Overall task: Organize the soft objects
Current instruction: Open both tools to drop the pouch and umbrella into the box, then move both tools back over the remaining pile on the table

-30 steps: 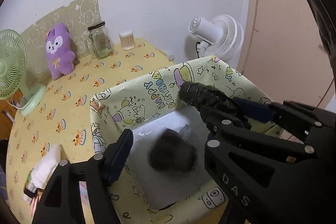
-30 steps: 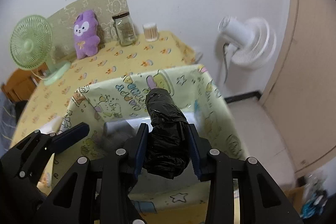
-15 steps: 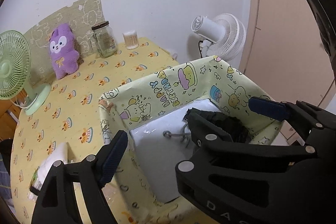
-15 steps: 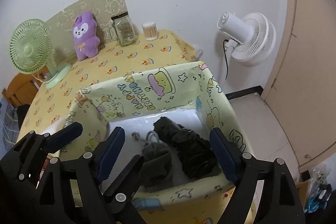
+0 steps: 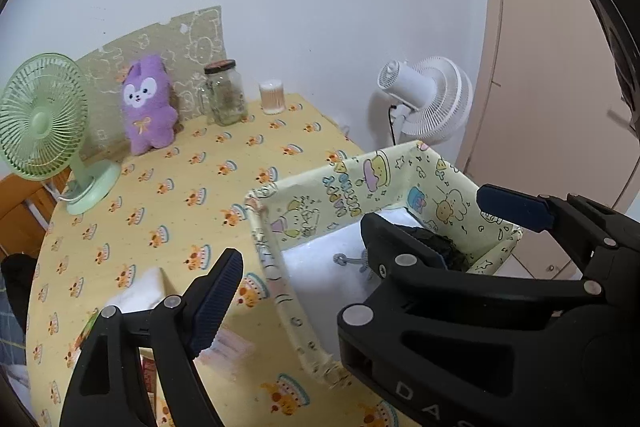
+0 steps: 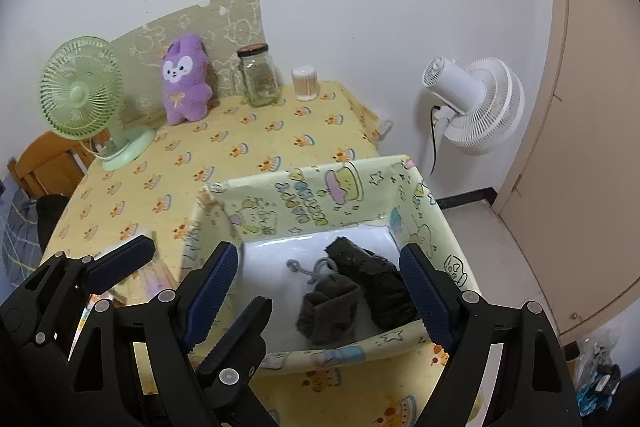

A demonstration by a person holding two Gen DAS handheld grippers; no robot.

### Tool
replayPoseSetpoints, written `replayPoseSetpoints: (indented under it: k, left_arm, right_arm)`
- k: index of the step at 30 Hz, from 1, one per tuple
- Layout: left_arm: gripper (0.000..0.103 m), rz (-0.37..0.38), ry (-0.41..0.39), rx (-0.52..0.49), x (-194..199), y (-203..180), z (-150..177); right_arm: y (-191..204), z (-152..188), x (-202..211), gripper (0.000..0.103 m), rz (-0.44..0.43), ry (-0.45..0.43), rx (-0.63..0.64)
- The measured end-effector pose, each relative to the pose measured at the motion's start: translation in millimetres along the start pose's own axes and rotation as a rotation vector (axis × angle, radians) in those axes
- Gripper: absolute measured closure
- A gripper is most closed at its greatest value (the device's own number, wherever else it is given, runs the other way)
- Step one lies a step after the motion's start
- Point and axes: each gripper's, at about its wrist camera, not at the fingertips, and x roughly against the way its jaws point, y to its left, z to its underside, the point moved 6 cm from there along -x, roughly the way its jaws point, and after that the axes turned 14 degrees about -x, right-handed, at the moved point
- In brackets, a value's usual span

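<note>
A yellow cartoon-print fabric box [image 6: 320, 203] sits at the table's near right corner. Inside it lie a black folded umbrella [image 6: 372, 279], a dark grey rolled sock [image 6: 328, 307] and a grey cord [image 6: 308, 267]. In the left wrist view the box [image 5: 344, 187] shows with the umbrella [image 5: 440, 247] partly hidden behind the right gripper. My right gripper [image 6: 320, 287] is open and empty above the box. My left gripper [image 5: 360, 247] is open and empty, raised over the box's left wall. A purple plush [image 6: 184, 79] stands at the table's back, also seen in the left wrist view [image 5: 148, 107].
A green desk fan [image 6: 84, 87], a glass jar [image 6: 260, 75] and a cotton-swab tub [image 6: 306, 83] stand along the back wall. A white fan [image 6: 476, 103] is mounted at right. White tissue packs [image 5: 140, 291] lie left of the box. A wooden chair [image 6: 44, 163] stands at left.
The right gripper opened and dropped the black umbrella into the box beside the sock. Both grippers have lifted and pulled back from the box.
</note>
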Motion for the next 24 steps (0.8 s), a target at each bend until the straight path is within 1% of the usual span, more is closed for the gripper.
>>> replayPoseSetpoints:
  k: [9, 18, 20, 24]
  left_arm:
    - [0.012, -0.039, -0.046, -0.007, 29, 17, 3]
    - [0.012, -0.054, -0.092, -0.001, 61, 33, 10]
    - [0.011, -0.060, -0.104, -0.002, 68, 36, 12]
    - [0.009, -0.081, -0.130, 0.002, 82, 42, 17]
  right_arm:
    - [25, 0, 27, 0.013, 0.006, -0.066, 0.024]
    - [49, 3, 56, 0.013, -0.007, -0.116, 0.061]
    - [54, 5, 62, 0.009, -0.009, -0.133, 0.064]
    - [65, 8, 76, 0.007, -0.010, -0.164, 0.069]
